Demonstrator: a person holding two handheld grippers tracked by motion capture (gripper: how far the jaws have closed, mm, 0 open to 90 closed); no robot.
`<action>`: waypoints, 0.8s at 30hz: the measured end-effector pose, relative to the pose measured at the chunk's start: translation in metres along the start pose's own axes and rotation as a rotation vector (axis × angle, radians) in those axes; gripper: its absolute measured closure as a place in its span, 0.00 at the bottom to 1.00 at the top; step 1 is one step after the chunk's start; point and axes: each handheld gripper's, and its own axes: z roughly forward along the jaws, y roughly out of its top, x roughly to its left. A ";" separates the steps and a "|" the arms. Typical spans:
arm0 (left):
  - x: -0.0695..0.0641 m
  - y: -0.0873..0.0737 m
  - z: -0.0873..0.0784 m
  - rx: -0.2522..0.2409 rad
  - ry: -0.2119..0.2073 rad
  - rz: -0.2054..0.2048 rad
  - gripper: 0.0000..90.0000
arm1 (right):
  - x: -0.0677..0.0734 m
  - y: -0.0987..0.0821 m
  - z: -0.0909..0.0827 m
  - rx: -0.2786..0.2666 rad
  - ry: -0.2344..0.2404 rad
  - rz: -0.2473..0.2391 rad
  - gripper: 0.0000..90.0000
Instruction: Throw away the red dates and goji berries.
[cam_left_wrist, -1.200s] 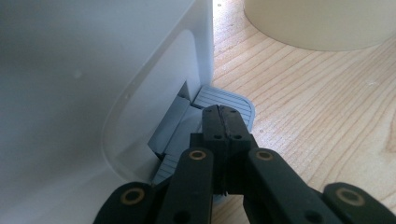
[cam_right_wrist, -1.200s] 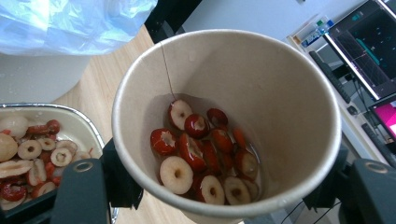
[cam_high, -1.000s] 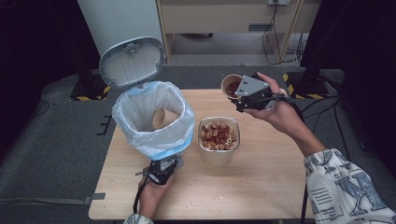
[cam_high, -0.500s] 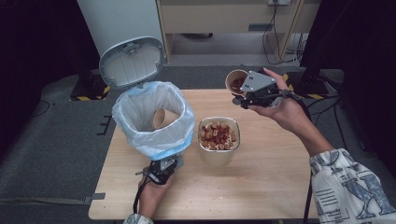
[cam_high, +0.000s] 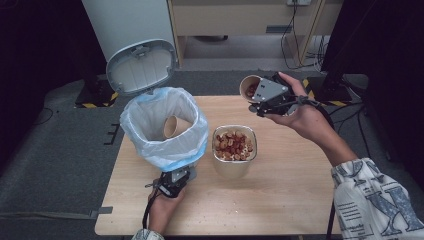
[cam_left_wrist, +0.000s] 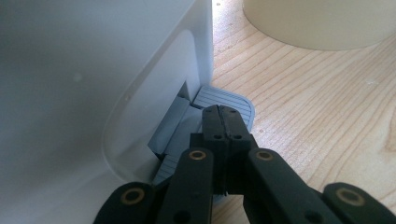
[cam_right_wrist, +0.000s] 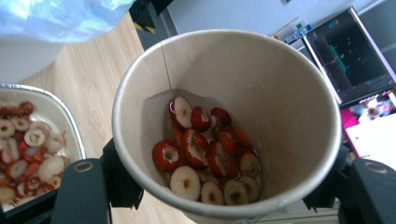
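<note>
A white pedal bin (cam_high: 150, 152) with a pale blue bag stands on the table's left, its lid (cam_high: 141, 67) up. An empty paper cup (cam_high: 175, 127) lies inside it. My left gripper (cam_high: 175, 180) is shut with nothing between its jaws, and its tips (cam_left_wrist: 224, 116) rest on the bin's grey pedal (cam_left_wrist: 236, 100). My right gripper (cam_high: 260, 97) is shut on a paper cup (cam_high: 250, 86), raised over the table's far right. In the right gripper view that cup (cam_right_wrist: 280, 93) holds red fruit slices (cam_right_wrist: 205, 149). A bowl (cam_high: 232, 170) of the same slices sits mid-table.
The wooden table (cam_high: 290, 200) has bare room in front and to the right of the bowl. The bowl's wall (cam_left_wrist: 317, 23) stands close beyond the pedal. Behind the table are a cabinet (cam_high: 240, 20), cables and dark equipment.
The right hand with its cup has shifted slightly up and away from me. The left gripper has stayed on the pedal and the lid has stayed up.
</note>
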 end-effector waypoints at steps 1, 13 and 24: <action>0.000 0.000 0.000 0.000 0.000 0.000 1.00 | 0.000 0.000 0.000 0.000 0.000 0.000 0.34; 0.000 0.000 0.000 -0.002 -0.004 0.001 1.00 | 0.003 -0.001 0.005 0.039 -0.004 -0.069 0.34; 0.000 0.000 0.000 -0.002 -0.001 0.002 1.00 | 0.003 0.002 -0.001 0.021 -0.021 -0.083 0.35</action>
